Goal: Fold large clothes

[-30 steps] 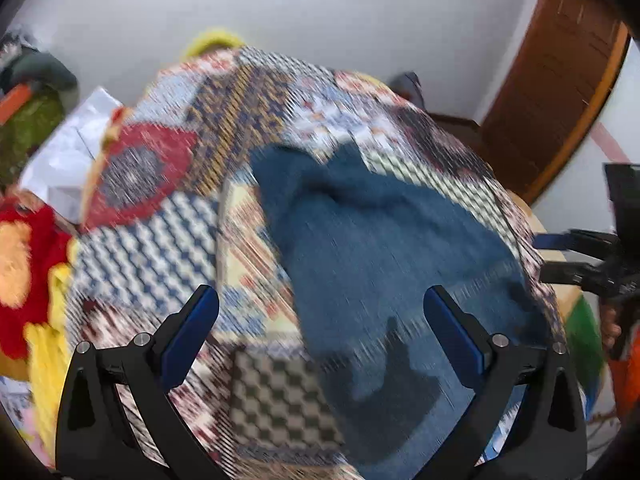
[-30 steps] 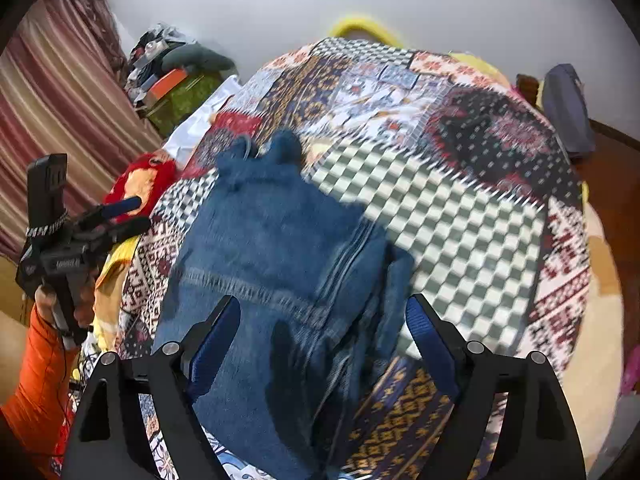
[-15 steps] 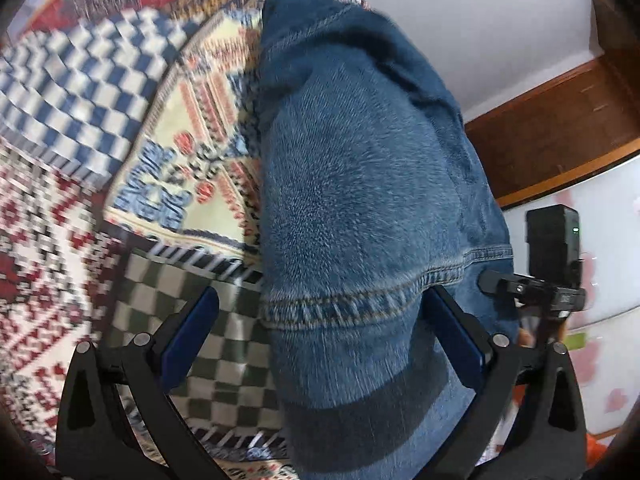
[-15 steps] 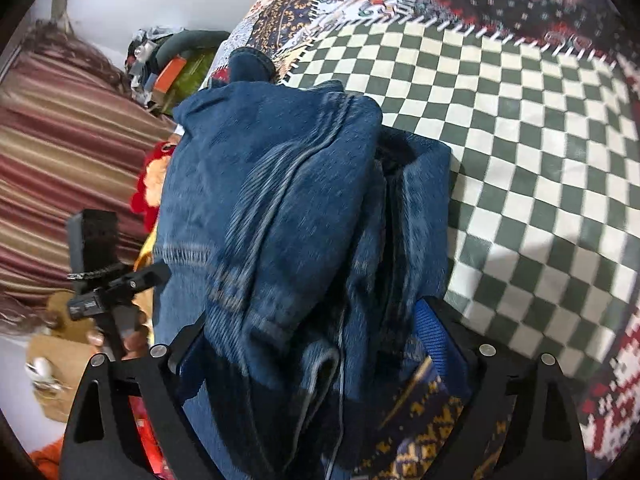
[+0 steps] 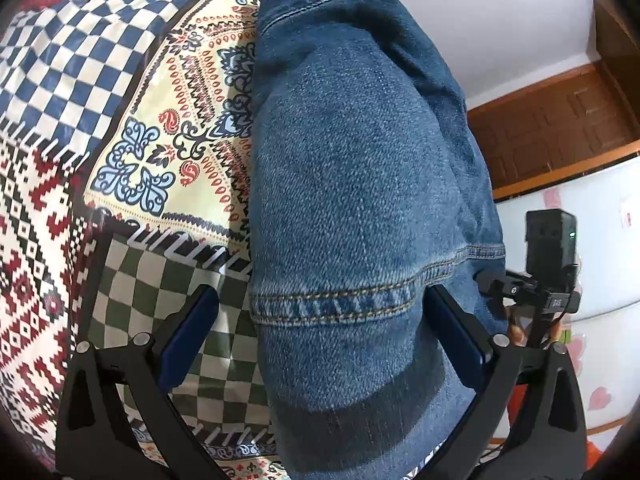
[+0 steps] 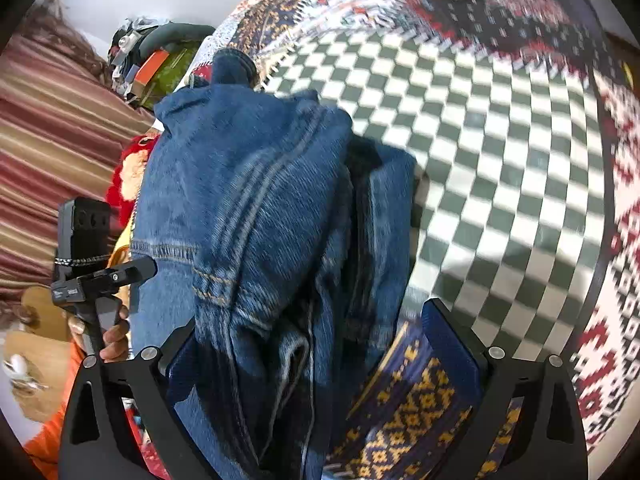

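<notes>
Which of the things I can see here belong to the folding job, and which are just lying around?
Part of the job:
- jeans
- left gripper, open
- right gripper, open
- patchwork bedspread they lie on

Just lying about:
- red and yellow stuffed toy
- pile of clutter by the wall
- striped curtain
- wooden door

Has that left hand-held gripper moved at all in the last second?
Yes. The left hand-held gripper has come in closer to the denim garment; the patchwork bedspread now looks far larger in its view, and the far wall has mostly dropped out.
</notes>
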Demonstrator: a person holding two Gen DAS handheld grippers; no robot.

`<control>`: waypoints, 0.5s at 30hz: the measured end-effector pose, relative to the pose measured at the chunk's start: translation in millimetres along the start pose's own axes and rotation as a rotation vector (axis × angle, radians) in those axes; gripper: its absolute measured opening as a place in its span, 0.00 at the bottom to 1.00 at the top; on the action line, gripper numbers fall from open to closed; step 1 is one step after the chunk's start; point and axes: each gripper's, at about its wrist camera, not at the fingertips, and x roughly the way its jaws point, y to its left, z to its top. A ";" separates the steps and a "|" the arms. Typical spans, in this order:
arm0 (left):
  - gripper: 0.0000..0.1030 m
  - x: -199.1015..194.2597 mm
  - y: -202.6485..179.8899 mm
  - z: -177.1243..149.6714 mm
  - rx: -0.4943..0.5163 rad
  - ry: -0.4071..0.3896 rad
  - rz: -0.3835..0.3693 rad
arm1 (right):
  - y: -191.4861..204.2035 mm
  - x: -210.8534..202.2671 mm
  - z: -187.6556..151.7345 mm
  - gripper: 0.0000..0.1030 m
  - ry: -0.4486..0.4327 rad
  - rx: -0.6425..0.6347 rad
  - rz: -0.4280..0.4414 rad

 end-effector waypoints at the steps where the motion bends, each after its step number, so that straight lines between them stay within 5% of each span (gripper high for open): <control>1: 1.00 1.0 -0.3 -0.5 -0.005 -0.002 -0.001 | -2.0 3.8 0.7 0.96 0.006 0.010 0.016; 5: 1.00 8.9 -2.2 -0.5 -0.005 0.014 -0.016 | -11.7 15.8 9.4 1.00 0.005 0.050 0.096; 11: 1.00 28.5 -19.7 5.2 0.055 0.025 -0.013 | 6.0 26.6 16.8 1.00 -0.049 0.006 0.075; 15: 0.95 32.4 -34.2 6.9 0.102 0.009 0.017 | 23.2 28.4 18.9 0.83 -0.062 -0.007 0.073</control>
